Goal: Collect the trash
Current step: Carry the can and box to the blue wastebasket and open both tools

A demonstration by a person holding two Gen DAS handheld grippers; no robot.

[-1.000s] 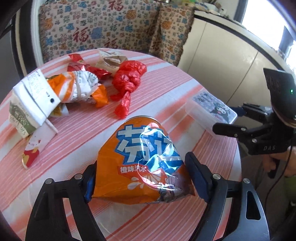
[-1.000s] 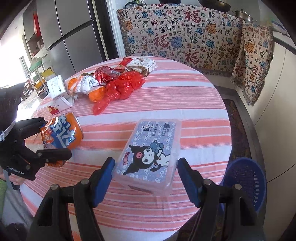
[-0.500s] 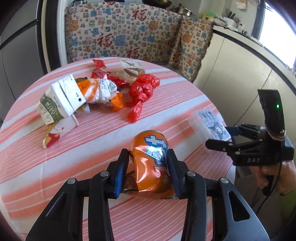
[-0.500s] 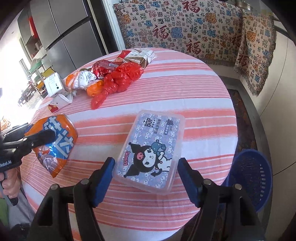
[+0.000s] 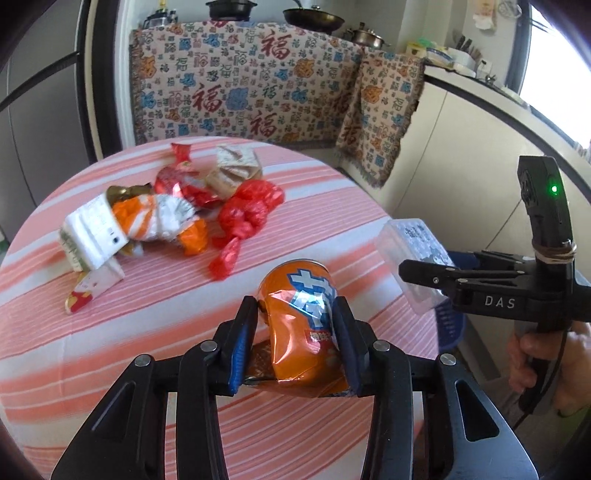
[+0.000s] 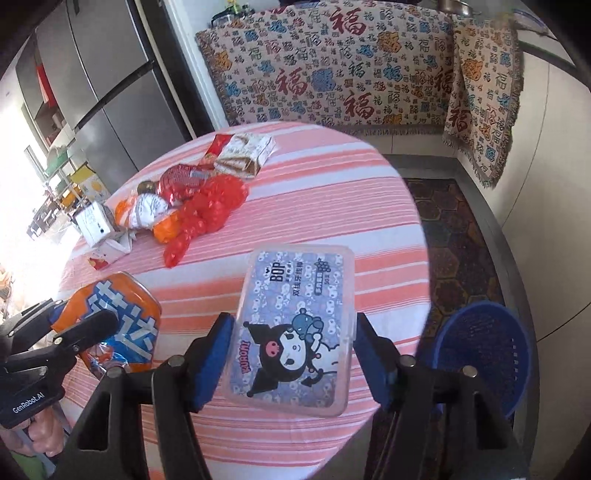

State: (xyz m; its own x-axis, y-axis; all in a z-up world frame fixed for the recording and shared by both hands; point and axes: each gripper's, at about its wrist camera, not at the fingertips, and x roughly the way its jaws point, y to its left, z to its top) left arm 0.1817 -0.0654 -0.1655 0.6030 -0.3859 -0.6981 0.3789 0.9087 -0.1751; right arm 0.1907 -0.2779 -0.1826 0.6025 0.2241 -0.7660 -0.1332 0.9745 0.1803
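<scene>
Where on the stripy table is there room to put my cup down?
The far right part of the round striped table, beyond the clear cartoon box and right of the red plastic bag, is bare. The far left is crowded: red bag, white carton and wrappers piled together. The near edge has both tools.

A patterned blanket [image 6: 354,70] printed with red characters hangs behind the round table's striped tablecloth [image 6: 325,192]; a steel refrigerator [image 6: 107,96] stands left of the blanket, pans [image 5: 314,14] above it.

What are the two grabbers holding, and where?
The left gripper squeezes the orange can by its sides. The right gripper holds the plastic box by its long edges.
</scene>
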